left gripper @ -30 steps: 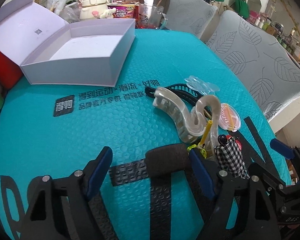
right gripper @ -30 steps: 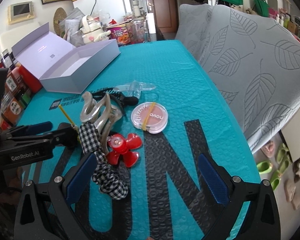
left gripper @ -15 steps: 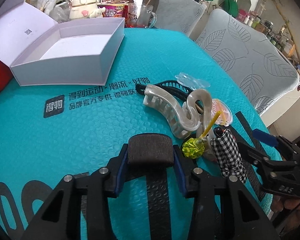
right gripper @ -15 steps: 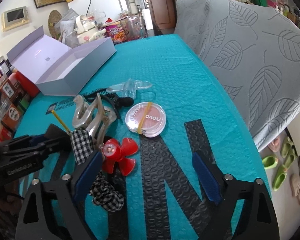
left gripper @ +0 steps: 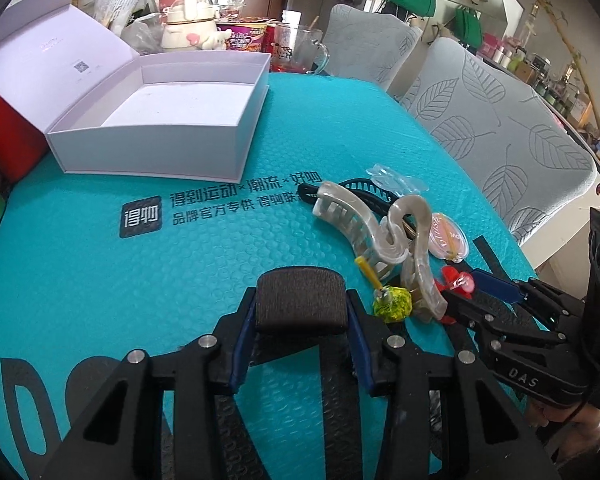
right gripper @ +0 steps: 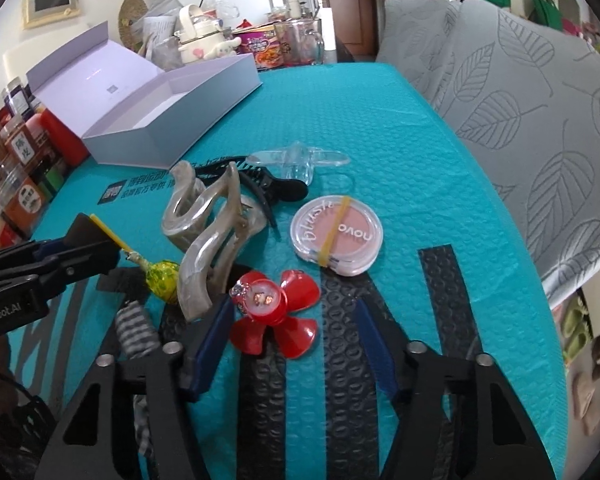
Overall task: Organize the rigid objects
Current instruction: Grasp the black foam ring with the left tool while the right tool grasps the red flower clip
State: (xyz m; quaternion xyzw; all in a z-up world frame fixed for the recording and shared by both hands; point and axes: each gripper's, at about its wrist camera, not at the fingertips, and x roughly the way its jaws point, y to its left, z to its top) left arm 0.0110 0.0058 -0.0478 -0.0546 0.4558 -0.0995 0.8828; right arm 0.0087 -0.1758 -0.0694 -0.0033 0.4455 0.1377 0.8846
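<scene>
My left gripper (left gripper: 302, 346) is shut on a dark brown block (left gripper: 301, 299) just above the teal mat. Beside it lie a yellow-green lollipop (left gripper: 392, 304), a beige hair claw (left gripper: 374, 232) and a blush compact (left gripper: 447, 236). My right gripper (right gripper: 296, 350) is open around a red flower clip (right gripper: 274, 312), fingers either side of it. The right wrist view also shows the lollipop (right gripper: 162, 276), hair claw (right gripper: 208, 236), compact (right gripper: 338, 236), a black comb (right gripper: 268, 186), a clear clip (right gripper: 300, 160) and a checkered scrunchie (right gripper: 134, 328).
An open, empty lavender box (left gripper: 168, 120) stands at the back left of the teal mat (left gripper: 140, 272). Cups, a kettle and snack tubs crowd the far edge (left gripper: 236, 36). Grey leaf-print chairs (left gripper: 508, 128) line the right side. Jars stand to the left (right gripper: 16, 168).
My left gripper closed on the dark block and lifted it a little. My right gripper moved forward and narrowed, so its fingers now flank the red flower clip.
</scene>
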